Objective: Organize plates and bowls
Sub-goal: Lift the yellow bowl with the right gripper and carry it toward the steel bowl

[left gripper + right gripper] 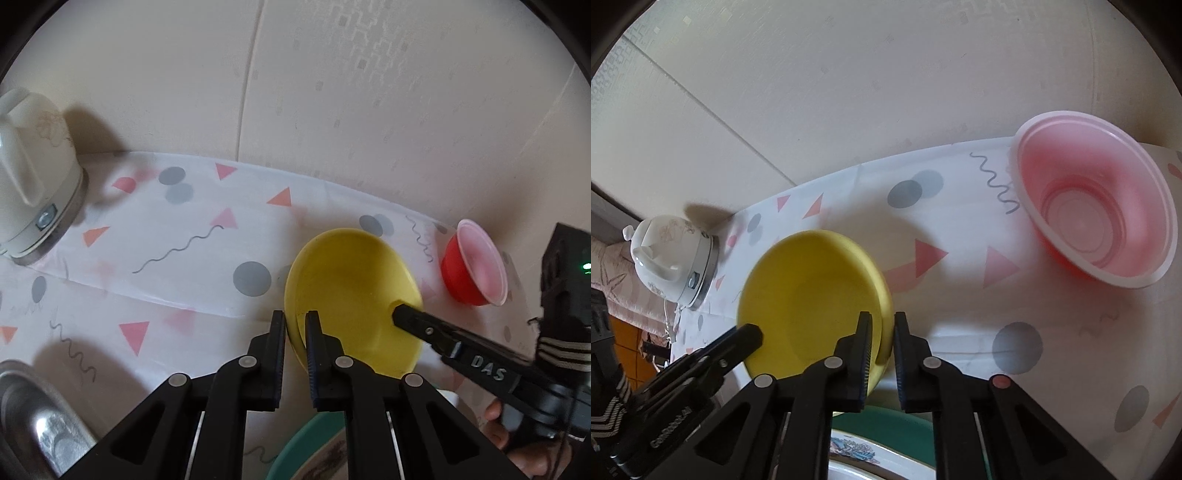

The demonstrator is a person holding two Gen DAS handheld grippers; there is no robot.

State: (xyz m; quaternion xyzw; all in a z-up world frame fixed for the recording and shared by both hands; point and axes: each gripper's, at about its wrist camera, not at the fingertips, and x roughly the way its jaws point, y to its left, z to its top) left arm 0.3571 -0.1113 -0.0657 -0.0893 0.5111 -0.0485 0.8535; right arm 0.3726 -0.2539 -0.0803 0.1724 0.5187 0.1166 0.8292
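Two grippers share one yellow plate [351,295], each pinching its rim from an opposite side. In the left wrist view the left gripper [295,328] has its jaws drawn together on the near left edge, the thin yellow rim showing between the pads; the right gripper [400,314] reaches in from the lower right and grips the far side. The right wrist view shows the mirror of this: the right gripper [882,328] is clamped on the plate's right rim, and the left gripper [750,336] bites the opposite edge at lower left. A grip on both sides probably keeps the shallow plate from tipping or slipping while it is carried.

That plate looks lifted and tilted above the patterned tablecloth [207,273], not resting on it. Just below it lies a green-rimmed plate [886,424] with a printed centre, so my guess is the yellow one is meant to go on top as a stack. A red bowl [1097,206] sits apart to the right on the cloth, likely the next thing to sort. A white kettle [33,173] stands well off to the left near the wall, and a metal dish [33,417] peeks in at the corner
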